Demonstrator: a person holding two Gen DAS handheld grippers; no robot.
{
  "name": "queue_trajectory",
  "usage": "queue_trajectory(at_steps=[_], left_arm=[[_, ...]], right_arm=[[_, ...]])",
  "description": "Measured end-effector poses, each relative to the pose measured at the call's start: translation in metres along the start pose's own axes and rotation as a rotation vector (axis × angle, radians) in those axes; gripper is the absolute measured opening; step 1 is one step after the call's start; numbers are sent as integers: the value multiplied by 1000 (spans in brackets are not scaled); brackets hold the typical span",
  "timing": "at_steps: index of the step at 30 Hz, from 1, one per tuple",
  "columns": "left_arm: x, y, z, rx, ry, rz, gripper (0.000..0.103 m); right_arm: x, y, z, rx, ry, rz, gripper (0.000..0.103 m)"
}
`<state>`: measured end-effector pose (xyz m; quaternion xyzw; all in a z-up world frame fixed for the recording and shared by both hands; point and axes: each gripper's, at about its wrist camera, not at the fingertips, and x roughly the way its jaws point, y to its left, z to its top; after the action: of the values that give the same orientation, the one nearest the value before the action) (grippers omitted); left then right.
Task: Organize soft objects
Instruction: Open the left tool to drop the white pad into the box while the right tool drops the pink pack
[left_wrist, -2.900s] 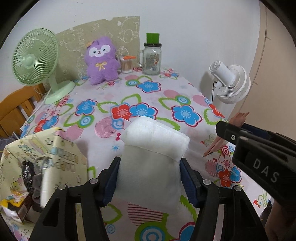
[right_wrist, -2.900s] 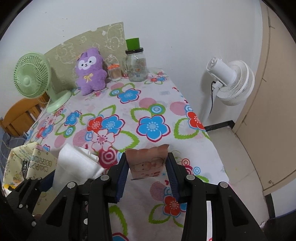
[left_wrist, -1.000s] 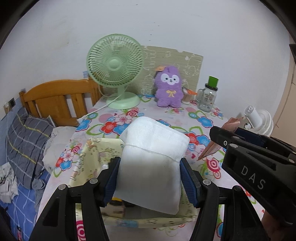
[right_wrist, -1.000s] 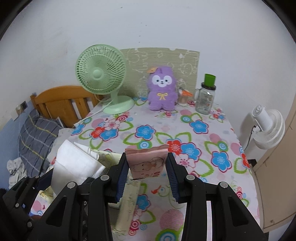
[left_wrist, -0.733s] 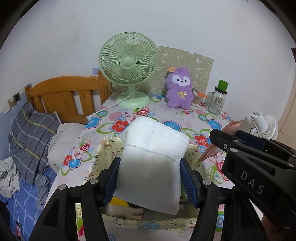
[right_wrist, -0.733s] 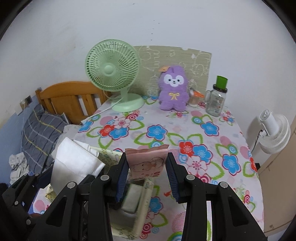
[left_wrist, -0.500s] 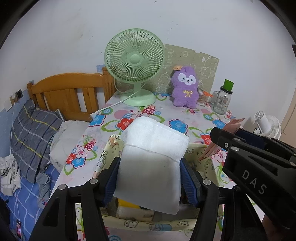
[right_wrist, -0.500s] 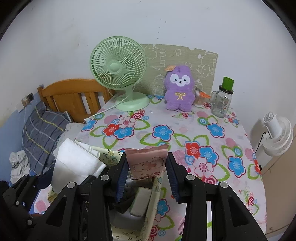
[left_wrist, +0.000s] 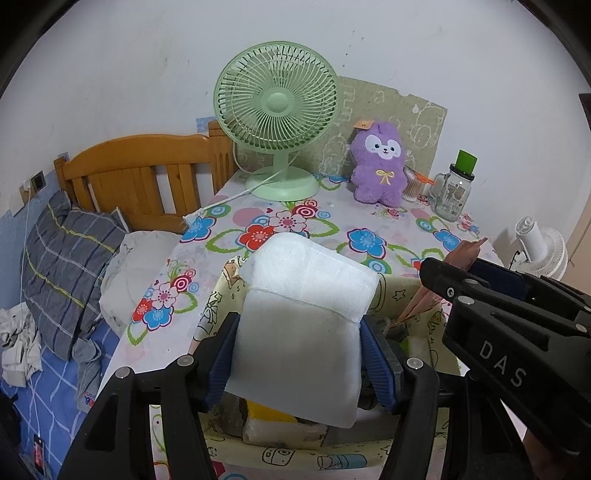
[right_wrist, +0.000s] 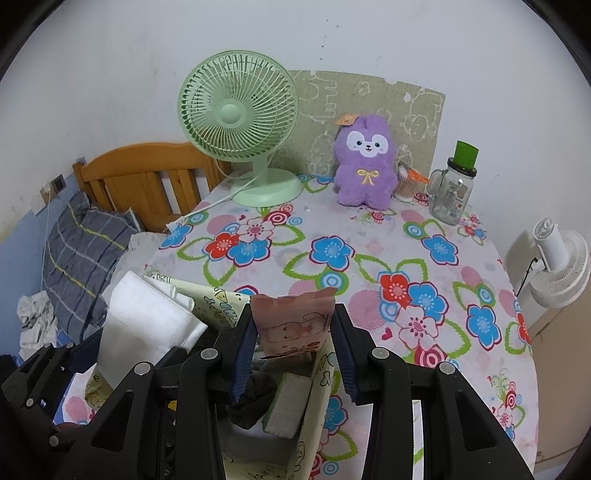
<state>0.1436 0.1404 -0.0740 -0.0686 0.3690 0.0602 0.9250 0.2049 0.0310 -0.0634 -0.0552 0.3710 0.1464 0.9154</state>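
Nearest the left wrist camera, the left gripper (left_wrist: 301, 350) clamps a white folded cloth (left_wrist: 303, 325) between its blue pads, the cloth standing upright and filling the gap from one pad to the other. Just to its right, the right gripper (right_wrist: 291, 341) holds a small pink packet (right_wrist: 293, 323) (a cartoon animal is printed on its front), its pads pressing on both sides at a narrower spread than the left one's.

Both held things hang over a pale yellow fabric bin (left_wrist: 406, 291) with cartoon drawings on its walls. Inside the bin lie a dark soft item (right_wrist: 255, 402), a pale greenish pad (right_wrist: 288, 406) and, seen from the left wrist, something yellow (left_wrist: 269, 411) atop a white packet; what they are exactly is hard to make out. The bin sits at the near edge of a table covered with a flowered cloth (right_wrist: 332, 258).

Beyond the bin the tablecloth runs bare to the far wall, where a green desk fan (right_wrist: 240, 125) stands at the left, a purple plush toy (right_wrist: 365, 166) sits upright beside it, then a small cup of orange-capped sticks (right_wrist: 408, 184) and a glass jar with a green lid (right_wrist: 452, 188). A green printed board (right_wrist: 388, 99) leans on the wall behind them.

Off the table to the left are a wooden bed headboard (left_wrist: 140, 173) and a grey checked pillow (left_wrist: 70, 258); to the right, lower down, stands a white fan (right_wrist: 557, 269).
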Motion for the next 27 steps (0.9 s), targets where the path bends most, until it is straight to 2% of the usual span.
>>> queue_trajectory(at_steps=[5, 9, 16, 18, 20, 23, 27], left_arm=[[4, 3, 1, -9, 6, 5, 69], [6, 7, 3, -26, 5, 12, 78], [7, 9, 3, -27, 8, 12, 86], [8, 9, 3, -26, 6, 14, 93], [7, 10, 3, -24, 0, 21, 94], [6, 10, 4, -22, -1, 20, 95], [4, 10, 4, -22, -6, 20, 95]], right_arm=[[8, 5, -1, -15, 20, 6, 43], [12, 6, -1, -19, 31, 9, 43], [16, 8, 1, -25, 36, 9, 44], [16, 8, 1, -27, 36, 12, 47], [16, 9, 1, -29, 34, 18, 57], [15, 11, 2, -38, 26, 15, 63], [12, 12, 3, -39, 17, 11, 66]])
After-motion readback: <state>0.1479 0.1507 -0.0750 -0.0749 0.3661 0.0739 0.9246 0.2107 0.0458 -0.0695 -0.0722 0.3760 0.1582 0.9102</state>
